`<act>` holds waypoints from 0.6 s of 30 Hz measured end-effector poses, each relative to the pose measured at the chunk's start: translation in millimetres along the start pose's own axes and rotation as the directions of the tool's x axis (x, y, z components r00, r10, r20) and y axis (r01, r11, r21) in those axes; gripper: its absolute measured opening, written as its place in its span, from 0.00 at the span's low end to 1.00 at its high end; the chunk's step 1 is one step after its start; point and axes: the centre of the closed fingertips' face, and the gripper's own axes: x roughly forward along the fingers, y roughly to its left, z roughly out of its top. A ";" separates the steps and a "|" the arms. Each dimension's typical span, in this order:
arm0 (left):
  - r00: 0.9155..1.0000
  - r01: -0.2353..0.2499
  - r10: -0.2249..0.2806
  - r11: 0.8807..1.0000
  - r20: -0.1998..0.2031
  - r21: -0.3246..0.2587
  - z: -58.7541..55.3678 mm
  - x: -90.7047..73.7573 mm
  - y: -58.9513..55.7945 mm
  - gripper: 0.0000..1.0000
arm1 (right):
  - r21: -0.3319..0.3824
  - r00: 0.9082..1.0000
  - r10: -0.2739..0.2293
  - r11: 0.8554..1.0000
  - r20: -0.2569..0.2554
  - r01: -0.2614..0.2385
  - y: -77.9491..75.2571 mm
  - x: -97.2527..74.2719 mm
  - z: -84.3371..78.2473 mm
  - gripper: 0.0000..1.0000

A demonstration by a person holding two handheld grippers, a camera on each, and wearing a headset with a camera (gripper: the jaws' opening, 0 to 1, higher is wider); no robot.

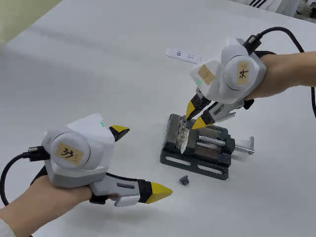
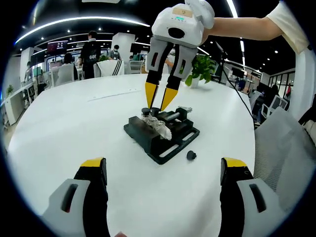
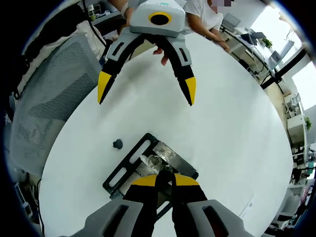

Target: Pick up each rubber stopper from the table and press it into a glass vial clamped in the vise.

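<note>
Misalignment is your main risk: your right gripper [image 1: 195, 117] sits at the top of the glass vial [image 1: 182, 138] in the vise [image 1: 213, 148], jaws narrow, and whether they pinch a stopper cannot be told, so a tilted push could chip the rim or flick a stopper away. One rubber stopper [image 1: 184, 180] lies on the table [image 1: 98, 64] just beside the vise, near your left gripper [image 1: 143, 160], jaws wide and empty.

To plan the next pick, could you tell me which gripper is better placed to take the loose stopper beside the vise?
Left, likely: the left gripper, jaws wide open, faces the stopper with nothing between; the right gripper hangs over the vise, jaws nearly together.
</note>
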 end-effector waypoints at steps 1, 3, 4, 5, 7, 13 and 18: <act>1.000 0.000 0.000 1.000 0.002 -0.002 0.2 0.0 0.4 0.95 | -0.002 1.000 0.001 1.000 -0.002 -0.001 0.4 1.2 0.2 0.05; 1.000 -0.002 0.002 1.000 0.002 -0.004 0.0 -0.1 0.7 0.95 | -0.007 1.000 0.002 1.000 -0.003 -0.002 -0.8 3.0 -0.1 0.05; 1.000 -0.002 0.002 1.000 0.003 -0.005 0.0 -0.1 0.7 0.95 | -0.008 1.000 0.002 1.000 -0.004 -0.002 -1.2 3.4 -0.2 0.05; 1.000 -0.002 0.002 1.000 0.003 -0.006 -0.2 -0.1 0.7 0.95 | -0.008 1.000 0.003 1.000 -0.004 -0.003 -1.1 3.4 -0.1 0.05; 1.000 -0.002 0.002 1.000 0.001 -0.007 -1.8 0.0 0.4 0.95 | -0.006 1.000 0.005 1.000 -0.004 -0.005 -0.6 4.5 0.0 0.05; 1.000 0.000 0.000 1.000 -0.002 -0.017 -5.6 -0.4 -0.8 0.94 | -0.003 1.000 0.006 1.000 -0.012 -0.006 -1.3 8.1 -2.2 0.05; 1.000 0.001 -0.001 1.000 -0.004 -0.022 -6.6 -0.8 -1.7 0.94 | 0.001 1.000 0.009 1.000 -0.013 -0.009 -1.8 10.2 -2.1 0.05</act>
